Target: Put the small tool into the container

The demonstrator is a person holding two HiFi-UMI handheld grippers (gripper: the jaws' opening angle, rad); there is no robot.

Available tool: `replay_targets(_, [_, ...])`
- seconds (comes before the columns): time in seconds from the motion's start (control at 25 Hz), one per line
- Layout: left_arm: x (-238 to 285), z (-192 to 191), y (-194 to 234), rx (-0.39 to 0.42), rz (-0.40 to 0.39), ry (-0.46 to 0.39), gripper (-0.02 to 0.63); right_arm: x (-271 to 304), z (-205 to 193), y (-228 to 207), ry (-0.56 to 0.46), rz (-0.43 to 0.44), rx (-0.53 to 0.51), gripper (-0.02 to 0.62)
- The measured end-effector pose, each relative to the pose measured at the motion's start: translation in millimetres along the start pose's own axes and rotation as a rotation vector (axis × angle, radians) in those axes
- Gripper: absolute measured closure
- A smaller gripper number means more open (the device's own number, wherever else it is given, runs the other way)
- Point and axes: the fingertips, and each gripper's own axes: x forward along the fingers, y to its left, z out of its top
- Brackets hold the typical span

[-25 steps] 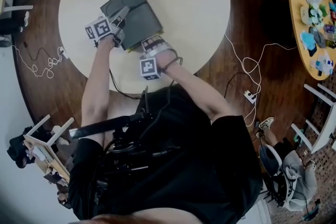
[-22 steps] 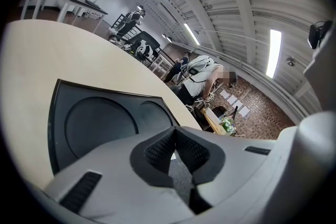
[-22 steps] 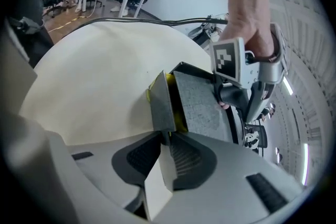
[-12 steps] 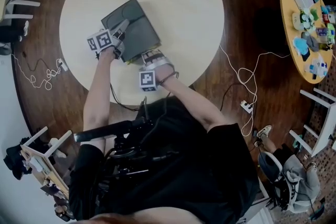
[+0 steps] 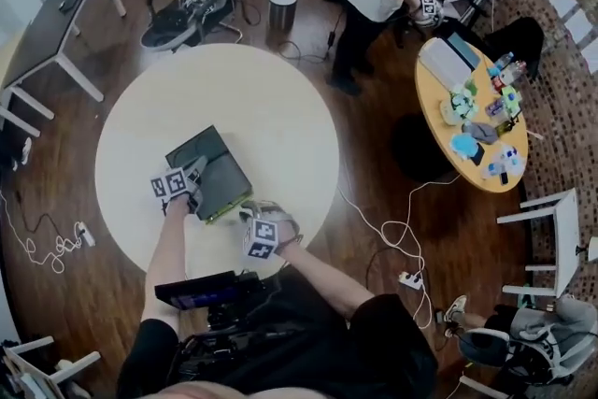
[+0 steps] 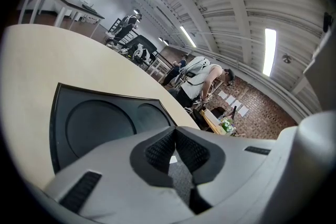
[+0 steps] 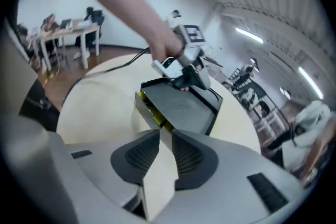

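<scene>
Dark container (image 5: 210, 171) on round table (image 5: 280, 107), long axis running toward right gripper (image 7: 160, 136). Yellow-green strip (image 7: 151, 109) shows in its near open end; small tool not made out. Right fingers just opening, empty. Left gripper (image 6: 176, 136) fingers pressed together at container's corner.

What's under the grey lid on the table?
A yellow strip shows beneath the grey lid along its near edge; everything further in is covered by it.

Even light from ceiling strip lamps (image 6: 270, 52), mild glare. Soft shadows. Fisheye bending, dark corners; close foreground blurred.
</scene>
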Motion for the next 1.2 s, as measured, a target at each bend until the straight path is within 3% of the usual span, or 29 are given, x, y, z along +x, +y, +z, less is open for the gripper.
replay_targets(0.16, [1,8,-3,0.011,-0.035,-0.065,0.615,-50,-36,-14,-0.095,0.022,0.499,0.522])
replay_targets(0.28, [-2,13,-10,-0.005,-0.08,-0.124,0.608,-87,-60,-13,-0.146,-0.005,0.683,0.545])
replay_targets(0.48, [-30,46,-47,-0.052,-0.264,-0.341,0.614,-116,-56,-10,-0.222,-0.014,0.796,0.563])
replay_targets(0.64, [-82,41,-84,-0.068,-0.378,-0.467,0.614,-119,-27,-17,-0.307,0.042,0.823,0.568])
replay_targets(0.88, [-168,-25,-149,-0.133,-0.439,-0.632,0.614,-154,-4,-24,-0.472,0.154,0.824,0.569])
replay_targets(1.04, [-192,-87,-205,-0.154,-0.442,-0.647,0.615,-183,-22,-17,-0.549,0.239,0.889,0.583])
replay_targets(1.2, [-208,-124,-248,-0.157,-0.421,-0.663,0.615,-201,-59,-12,-0.605,0.302,0.998,0.598])
